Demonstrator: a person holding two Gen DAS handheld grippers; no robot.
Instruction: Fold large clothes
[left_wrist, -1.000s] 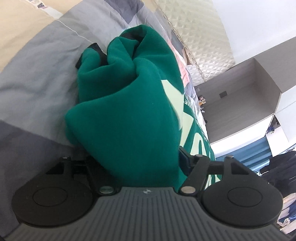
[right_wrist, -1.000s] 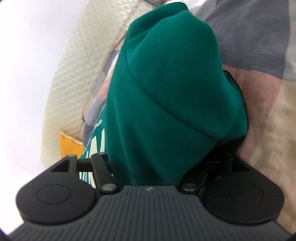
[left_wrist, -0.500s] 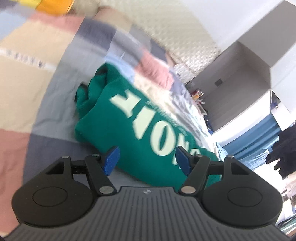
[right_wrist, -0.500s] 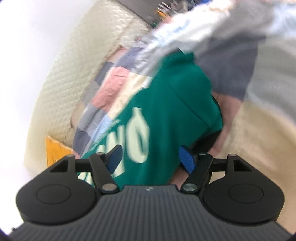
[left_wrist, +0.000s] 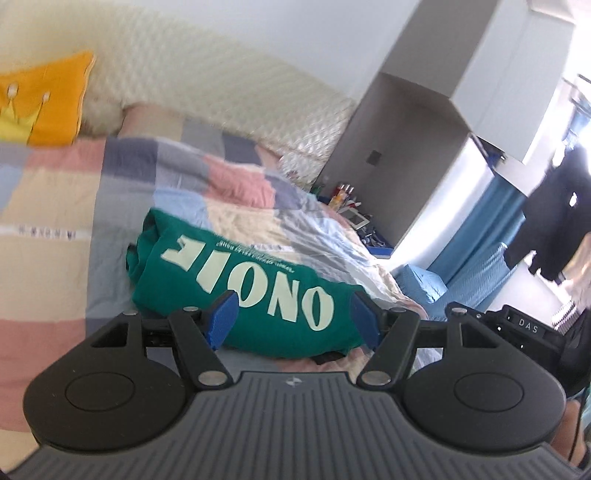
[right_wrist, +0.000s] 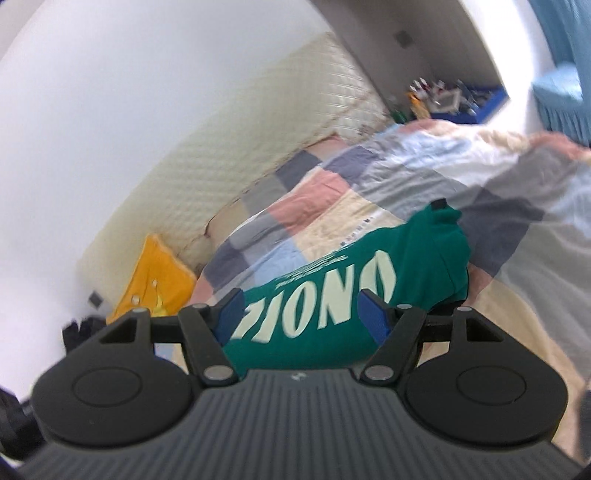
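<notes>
Green sweatshirt (left_wrist: 236, 288) with pale lettering lies folded into a compact bundle on the patchwork bedspread (left_wrist: 55, 206), a yellow cushion (left_wrist: 40, 99) well off at its 10 o'clock. Both the left gripper (left_wrist: 295, 319) and right gripper (right_wrist: 301, 314) hang above it, jaws wide apart and empty. Folding looks essentially done; at most some tidying of the bunched end remains.

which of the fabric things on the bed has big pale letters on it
The folded green sweatshirt lying on the patchwork quilt. The orange pillow by the headboard shows only a yellow crown, no lettering.
</notes>
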